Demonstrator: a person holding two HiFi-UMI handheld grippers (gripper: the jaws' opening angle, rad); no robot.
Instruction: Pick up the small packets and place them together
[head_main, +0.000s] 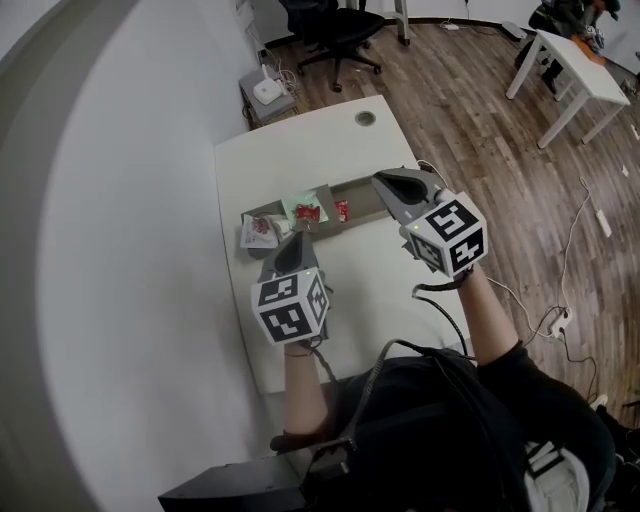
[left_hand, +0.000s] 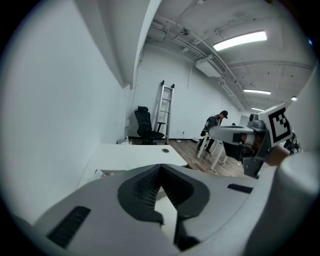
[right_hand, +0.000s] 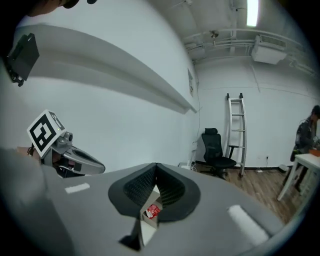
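Note:
A shallow cardboard tray (head_main: 366, 194) lies across the white table (head_main: 300, 150). In it sit a white packet (head_main: 261, 230), a green packet (head_main: 305, 210) and a red packet (head_main: 341, 210). My left gripper (head_main: 293, 240) hovers just in front of the tray's left part; in the left gripper view its jaws (left_hand: 160, 167) meet at the tips with nothing between them. My right gripper (head_main: 379, 179) is raised over the tray's right part and is shut (right_hand: 155, 166); a red packet (right_hand: 153, 211) shows through the gap below its tips, down in the tray and not gripped.
A white wall runs along the table's left side. Beyond the far end stand a black office chair (head_main: 335, 30) and a low cabinet with a white device (head_main: 266, 92). A white side table (head_main: 575, 70) and cables lie on the wooden floor at right.

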